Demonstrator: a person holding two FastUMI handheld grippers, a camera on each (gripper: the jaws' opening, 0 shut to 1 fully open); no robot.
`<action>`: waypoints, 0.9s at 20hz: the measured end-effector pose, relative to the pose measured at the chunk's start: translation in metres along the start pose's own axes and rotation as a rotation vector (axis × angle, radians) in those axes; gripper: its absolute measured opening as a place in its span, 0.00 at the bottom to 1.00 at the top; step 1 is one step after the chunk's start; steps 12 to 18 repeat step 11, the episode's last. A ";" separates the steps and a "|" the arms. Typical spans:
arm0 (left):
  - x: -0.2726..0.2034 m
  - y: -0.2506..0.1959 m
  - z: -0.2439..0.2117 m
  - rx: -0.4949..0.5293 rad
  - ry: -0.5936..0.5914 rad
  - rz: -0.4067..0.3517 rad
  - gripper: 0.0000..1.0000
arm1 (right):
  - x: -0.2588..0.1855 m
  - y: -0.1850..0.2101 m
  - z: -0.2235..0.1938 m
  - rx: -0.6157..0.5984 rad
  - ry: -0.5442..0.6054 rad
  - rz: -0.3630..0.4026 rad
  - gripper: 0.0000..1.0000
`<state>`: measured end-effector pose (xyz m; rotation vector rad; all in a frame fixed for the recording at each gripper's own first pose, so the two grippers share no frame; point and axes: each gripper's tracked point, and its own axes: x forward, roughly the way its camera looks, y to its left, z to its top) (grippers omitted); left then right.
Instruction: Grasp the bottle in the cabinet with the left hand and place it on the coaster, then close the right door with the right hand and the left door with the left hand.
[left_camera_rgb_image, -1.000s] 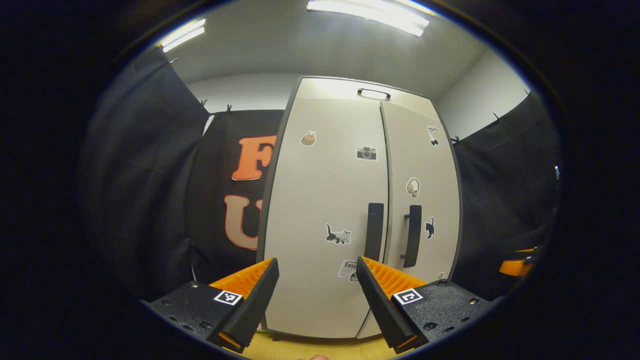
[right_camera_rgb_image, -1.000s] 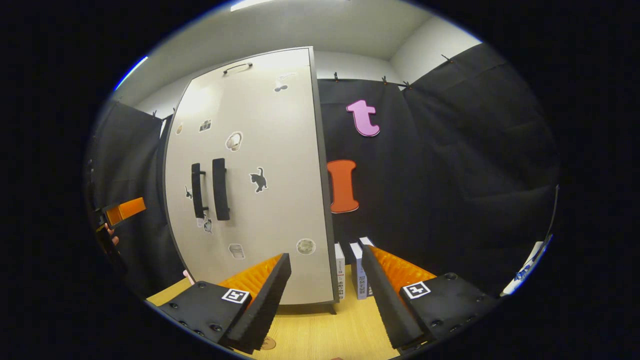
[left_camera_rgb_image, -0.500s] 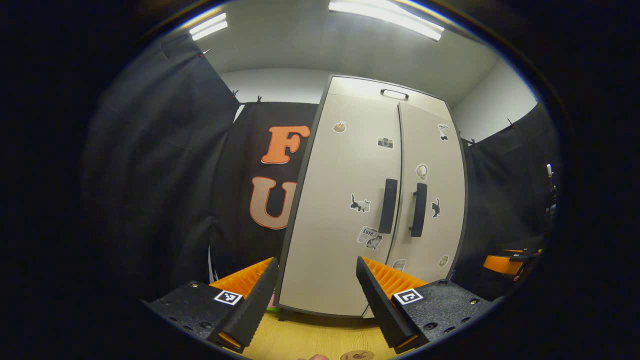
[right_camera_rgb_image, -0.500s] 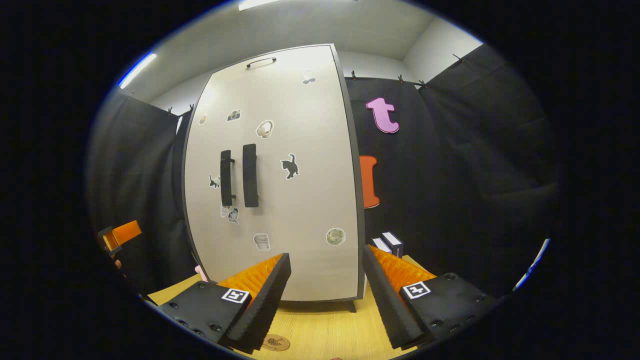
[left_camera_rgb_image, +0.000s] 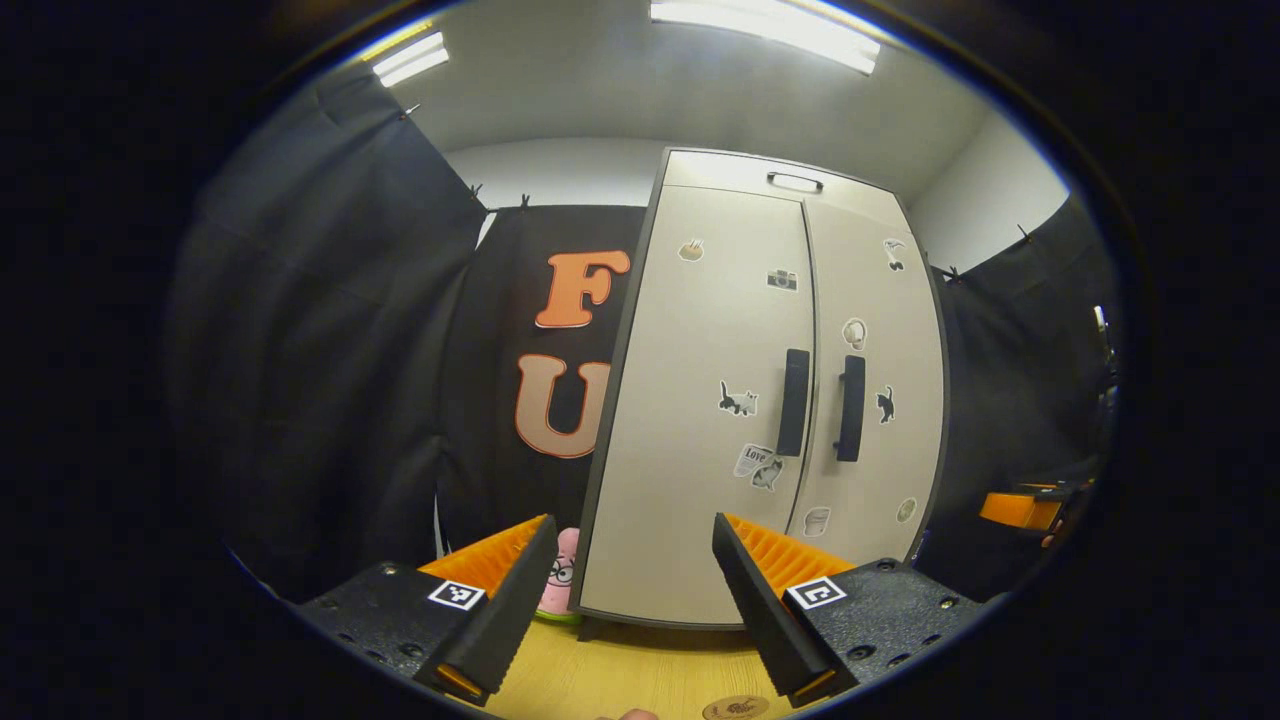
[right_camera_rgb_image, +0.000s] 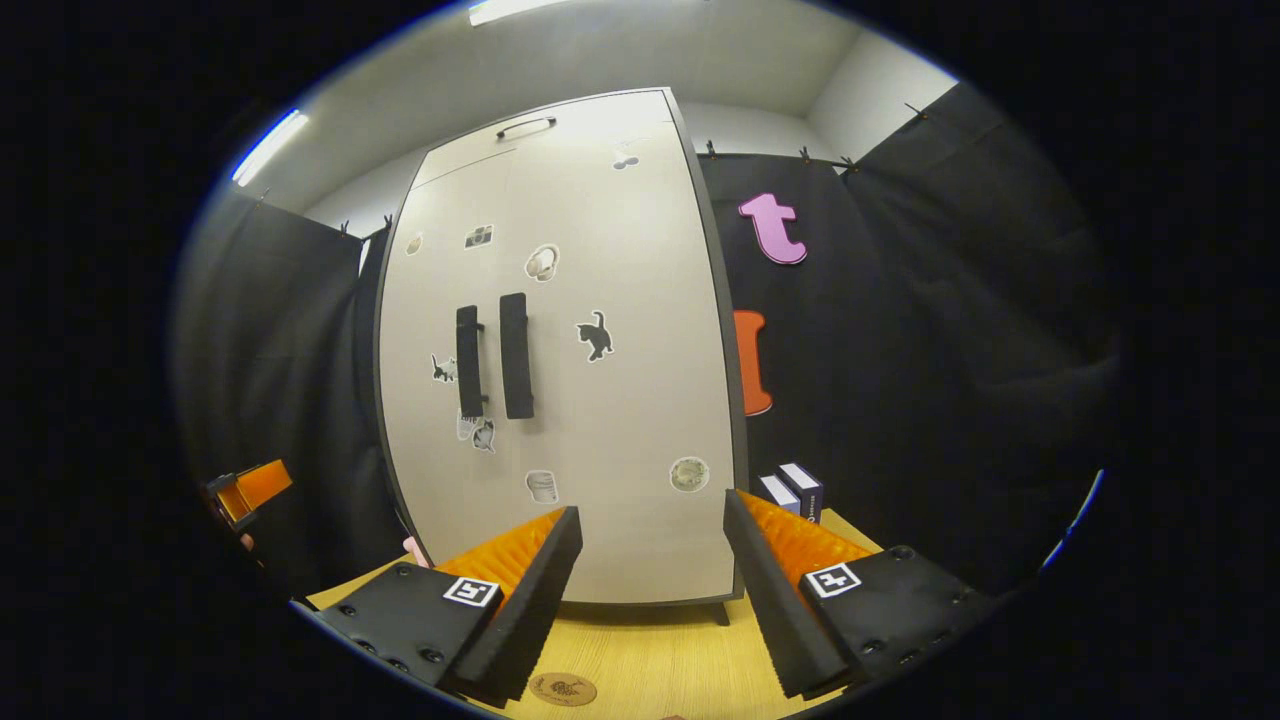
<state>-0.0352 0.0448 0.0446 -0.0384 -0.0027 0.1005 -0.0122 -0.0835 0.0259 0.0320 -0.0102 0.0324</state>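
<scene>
Both cabinet doors (left_camera_rgb_image: 720, 400) (right_camera_rgb_image: 620, 350) shut flush, contents hidden, so bottle location can't tell. Left gripper (left_camera_rgb_image: 628, 620) and right gripper (right_camera_rgb_image: 650, 610) both released, holding nothing. Coaster (right_camera_rgb_image: 563, 688) on wooden table (right_camera_rgb_image: 660, 655), near edge, bare.

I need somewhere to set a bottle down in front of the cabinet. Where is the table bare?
Bare wood runs along the table in front of the cabinet, between its foot and the coaster. It is crowded at the cabinet's sides: a pink toy at the left corner, two boxes at the right.
</scene>
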 end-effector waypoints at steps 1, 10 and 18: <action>0.000 0.000 0.001 0.004 -0.001 -0.001 0.94 | 0.000 -0.001 0.000 0.003 0.002 0.001 0.95; -0.004 -0.002 0.000 0.002 0.008 -0.007 0.94 | -0.002 0.000 0.001 0.013 -0.005 0.004 0.95; -0.006 -0.002 -0.002 0.004 0.013 -0.006 0.94 | -0.002 0.001 0.000 0.014 -0.003 0.005 0.95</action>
